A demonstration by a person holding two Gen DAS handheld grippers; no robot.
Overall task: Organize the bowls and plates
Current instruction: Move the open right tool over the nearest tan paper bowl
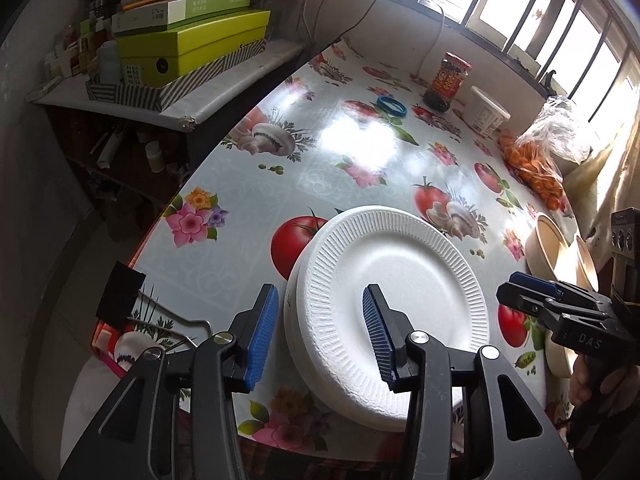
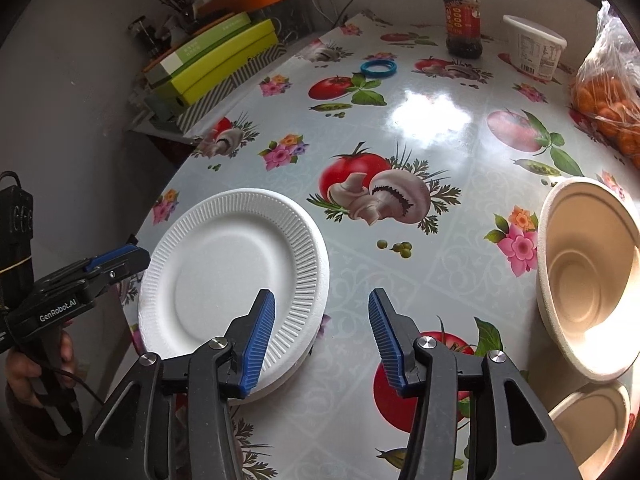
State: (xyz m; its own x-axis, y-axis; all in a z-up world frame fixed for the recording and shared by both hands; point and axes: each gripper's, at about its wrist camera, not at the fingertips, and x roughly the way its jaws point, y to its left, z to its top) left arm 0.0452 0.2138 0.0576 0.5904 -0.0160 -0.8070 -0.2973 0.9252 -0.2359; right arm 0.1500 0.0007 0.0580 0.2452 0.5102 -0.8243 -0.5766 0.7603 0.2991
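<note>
On the worktop (image 2: 440, 128), covered in a cloth printed with tomatoes, mushrooms and flowers, a stack of white foam plates (image 2: 236, 276) lies near the front left edge; at least two, the exact count unclear. To the right sit tan bowls (image 2: 588, 280): one tilted on its side and another partly seen below it. At the far side stand one sauce jar (image 2: 461, 20), one white tub (image 2: 534, 46), one blue ring (image 2: 378, 68) and a bag of oranges (image 2: 608, 92). Stacked green boxes (image 1: 188, 44) fill a shelf on the left. Nothing lies between plates and bowls. The left gripper (image 1: 320, 334) straddles the plates' left rim, jaws released. The right gripper (image 2: 322, 338) has its jaws released too, empty, beside the plates.
</note>
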